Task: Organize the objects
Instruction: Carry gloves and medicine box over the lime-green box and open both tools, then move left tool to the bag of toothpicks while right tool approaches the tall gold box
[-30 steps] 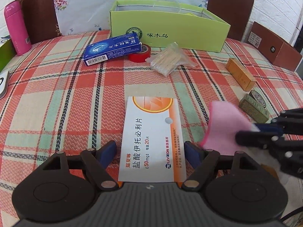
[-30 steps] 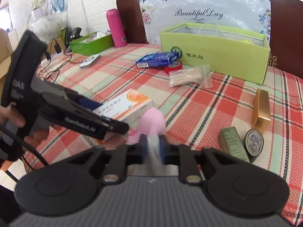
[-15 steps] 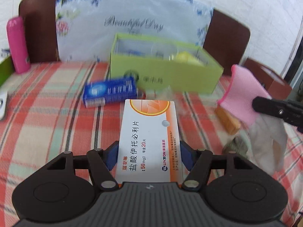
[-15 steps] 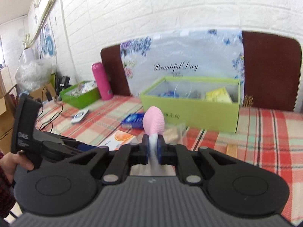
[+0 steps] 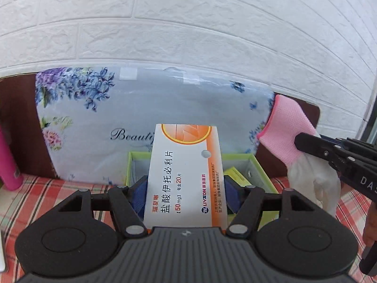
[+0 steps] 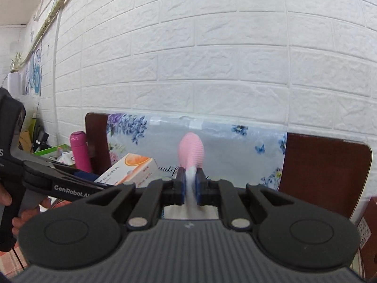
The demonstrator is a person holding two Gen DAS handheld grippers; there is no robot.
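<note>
Elevation is the main change: a second ago we had both grippers low over the checked tablecloth, and we have since raised them so that both cameras now face the white brick wall, with the table cloth [image 5: 35, 195] visible only at the lower edge. We judge this as the carry phase: both items are off the table and headed for the green box [image 5: 256, 165], which lies just beyond the left gripper, at the far side of the table in front of the floral panel [image 5: 94, 122].

Left gripper [image 5: 185, 188]: we hold the medicine box [image 5: 186, 174] between the blue pads, jaws set at roughly the width of the carton and closed firmly on its long sides. The carton projects forward, its far end over the near wall of the green box.

Right gripper [image 6: 189, 185]: jaws nearly together, pinching the glove [image 6: 190, 152] at the junction of its pink cuff and white body. The cuff stands upright above the fingers; from the left camera the white part [image 5: 313, 179] hangs below. The glove is to the right of the green box, not yet over it.

A pink bottle [image 6: 80, 151] stands at far left.
</note>
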